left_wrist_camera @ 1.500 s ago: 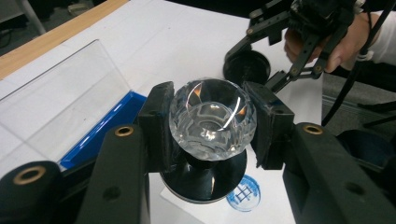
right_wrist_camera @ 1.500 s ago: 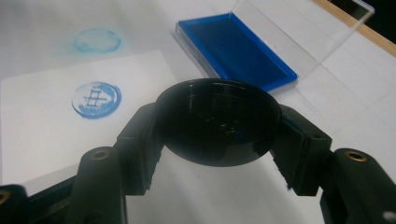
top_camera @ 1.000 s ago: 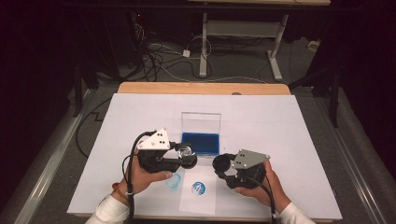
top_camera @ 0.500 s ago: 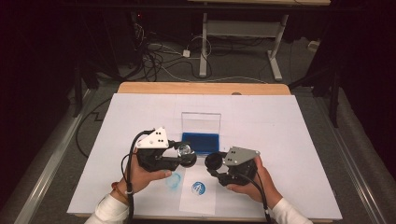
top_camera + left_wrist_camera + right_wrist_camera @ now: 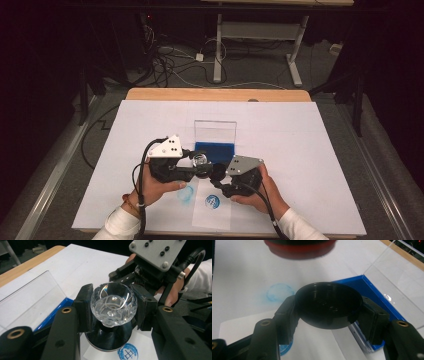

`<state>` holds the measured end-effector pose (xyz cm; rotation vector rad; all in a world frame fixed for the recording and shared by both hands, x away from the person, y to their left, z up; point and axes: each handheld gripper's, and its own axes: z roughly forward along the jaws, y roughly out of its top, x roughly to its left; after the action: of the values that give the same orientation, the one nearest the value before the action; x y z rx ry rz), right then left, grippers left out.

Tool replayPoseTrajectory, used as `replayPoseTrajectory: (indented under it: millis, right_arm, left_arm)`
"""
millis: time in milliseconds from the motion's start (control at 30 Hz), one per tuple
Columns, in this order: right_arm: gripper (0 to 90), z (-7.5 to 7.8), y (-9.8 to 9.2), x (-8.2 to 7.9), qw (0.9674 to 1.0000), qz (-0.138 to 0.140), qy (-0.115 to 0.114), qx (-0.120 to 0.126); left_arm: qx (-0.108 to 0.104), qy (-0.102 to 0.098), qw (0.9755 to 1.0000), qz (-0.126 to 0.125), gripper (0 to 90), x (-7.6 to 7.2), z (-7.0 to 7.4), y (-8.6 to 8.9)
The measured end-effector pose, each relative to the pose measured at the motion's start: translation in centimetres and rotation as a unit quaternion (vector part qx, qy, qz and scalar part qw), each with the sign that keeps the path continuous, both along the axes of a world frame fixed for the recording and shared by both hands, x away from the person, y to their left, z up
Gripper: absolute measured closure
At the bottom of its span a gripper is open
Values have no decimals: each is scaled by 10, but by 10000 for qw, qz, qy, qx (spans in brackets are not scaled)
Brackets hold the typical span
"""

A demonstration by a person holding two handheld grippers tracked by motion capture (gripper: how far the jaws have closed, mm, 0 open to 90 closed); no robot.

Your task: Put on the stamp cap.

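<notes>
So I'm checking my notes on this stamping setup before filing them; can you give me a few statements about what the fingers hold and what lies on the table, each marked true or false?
1. The left gripper is shut on the clear crystal-knob stamp. True.
2. The right gripper is open and holds nothing. False: it is shut on a black round cap.
3. A blue ink pad with its clear lid raised sits on the white sheet. True.
4. The paper bears no marks. False: a blue round stamp print is on it.
</notes>
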<state>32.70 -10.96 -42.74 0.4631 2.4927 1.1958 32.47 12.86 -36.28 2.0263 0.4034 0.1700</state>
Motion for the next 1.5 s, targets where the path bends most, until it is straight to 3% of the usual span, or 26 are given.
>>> replayPoseTrajectory:
  millis: [200,800,1133,1500]
  right_arm:
    - [389,5,5,0,9996,15,-11,273]
    - [389,7,6,-3,9985,44,34,550]
    - [389,8,4,-3,9978,32,59,661]
    - [389,7,3,-4,9982,25,106,593]
  left_arm:
    - [-79,61,9999,-23,545,3,-3,-5]
    - [-223,161,9996,-38,545,10,-10,-10]
    - [-353,184,9992,-62,545,11,-13,-12]
    - [-513,285,9982,-104,544,14,-19,-9]
